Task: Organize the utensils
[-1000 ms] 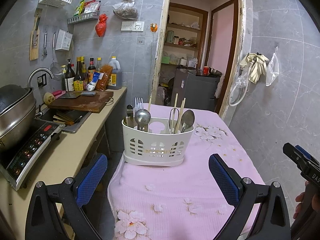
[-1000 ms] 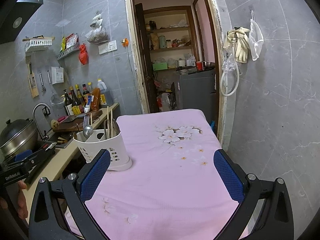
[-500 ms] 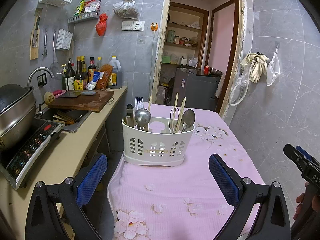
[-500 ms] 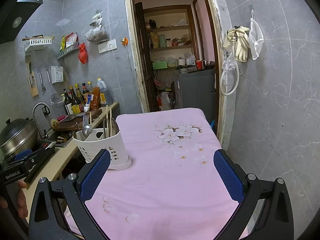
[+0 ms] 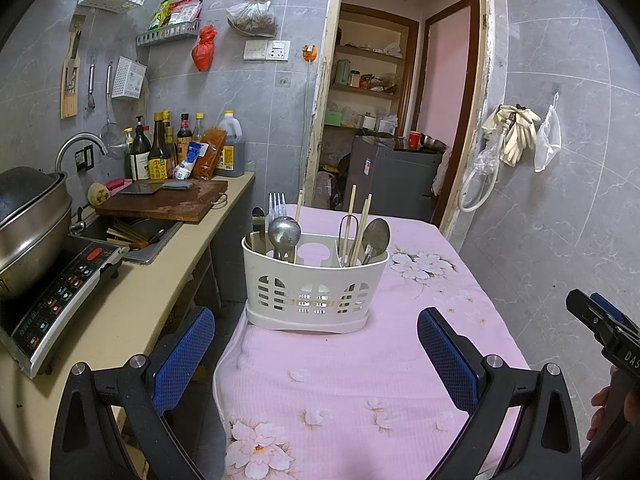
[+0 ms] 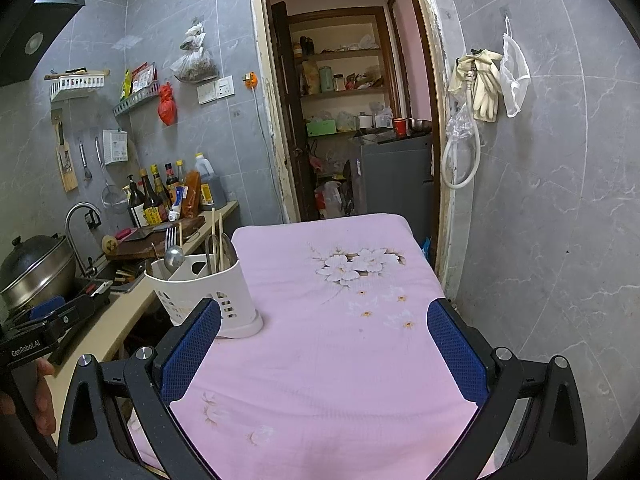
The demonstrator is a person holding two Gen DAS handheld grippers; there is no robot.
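A white slotted utensil caddy [image 5: 314,282] [image 6: 200,290] stands on the pink flowered tablecloth [image 5: 360,368] near the table's left edge. Its left part holds a fork [image 5: 277,205] and a spoon [image 5: 284,233]. Its right part holds chopsticks [image 5: 362,224], a spoon [image 5: 376,234] and a wire tool. My left gripper [image 5: 316,344] is open, a short way in front of the caddy, holding nothing. My right gripper [image 6: 324,344] is open over the middle of the cloth, with the caddy just beyond its left finger.
To the left runs a beige counter [image 5: 132,304] with an induction cooker and big pot [image 5: 28,220], a sink with loose chopsticks [image 5: 132,236], a cutting board [image 5: 164,200] and bottles. An open doorway [image 5: 392,128] lies behind the table. Tiled wall closes the right side.
Both views have crept slightly nearer the table; in the right wrist view the caddy has slid a little closer to the left finger. Both grippers stay open and nothing was picked up.
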